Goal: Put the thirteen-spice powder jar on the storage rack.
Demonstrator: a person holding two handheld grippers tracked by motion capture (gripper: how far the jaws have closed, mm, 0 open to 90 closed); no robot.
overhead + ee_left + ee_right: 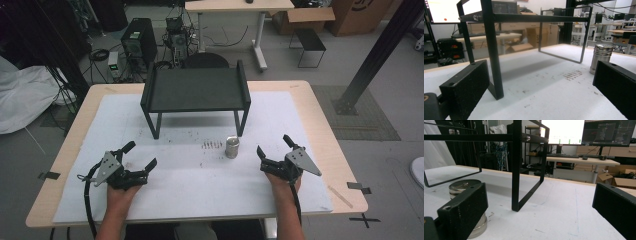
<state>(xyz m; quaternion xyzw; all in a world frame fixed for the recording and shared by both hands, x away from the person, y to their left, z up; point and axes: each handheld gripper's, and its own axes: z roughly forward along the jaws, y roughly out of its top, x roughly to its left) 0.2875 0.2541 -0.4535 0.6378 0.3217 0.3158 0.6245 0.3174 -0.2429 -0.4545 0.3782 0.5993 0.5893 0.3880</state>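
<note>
Both grippers sit low on the white mat, jaws spread wide and empty – left gripper (139, 155), right gripper (273, 144). The steel shaker (232, 147) stands upright in front of the black rack (195, 90), nearest the right gripper – approach not begun; next, close in around its body

Lab workspace, computer tower (138, 40), monitors (607, 132), cardboard boxes (357, 15), desks (239, 6)

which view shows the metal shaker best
The left gripper view: the metal shaker stands upright, unobstructed, lid to base. In the right gripper view it is close but half hidden behind a jaw. In the high view it is small, in front of the black rack.
</note>
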